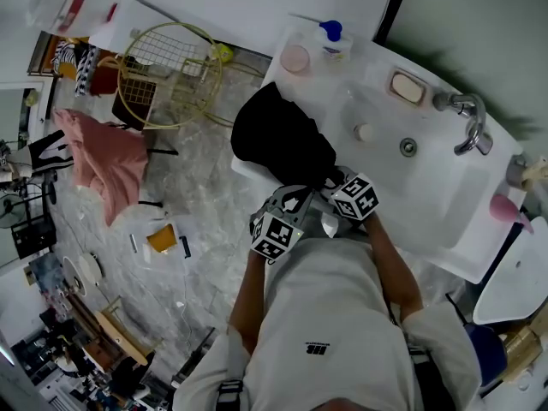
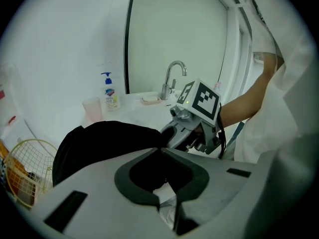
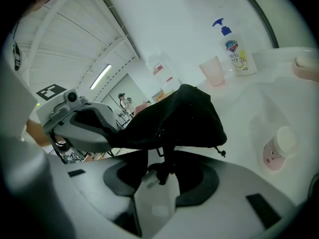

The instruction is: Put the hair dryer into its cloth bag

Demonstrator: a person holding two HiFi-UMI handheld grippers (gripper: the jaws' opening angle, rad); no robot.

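Nearest me, low in the middle of the left gripper view, my left claw is pinched together on the black hem of the cloth bag. My right claw is closed just beside it, low in the middle of its own view. It nips the thin drawstring that hangs from the bag's mouth.

Past my claws, the bag swells as a full dark lump at the centre of the head view, over the left edge of the white basin. I see no hair dryer in any view, so I judge it is already inside. What seems left is drawing the cord tight and setting the bag down.

Farther off, toward the top of the head view, stand a pink cup and a soap bottle.
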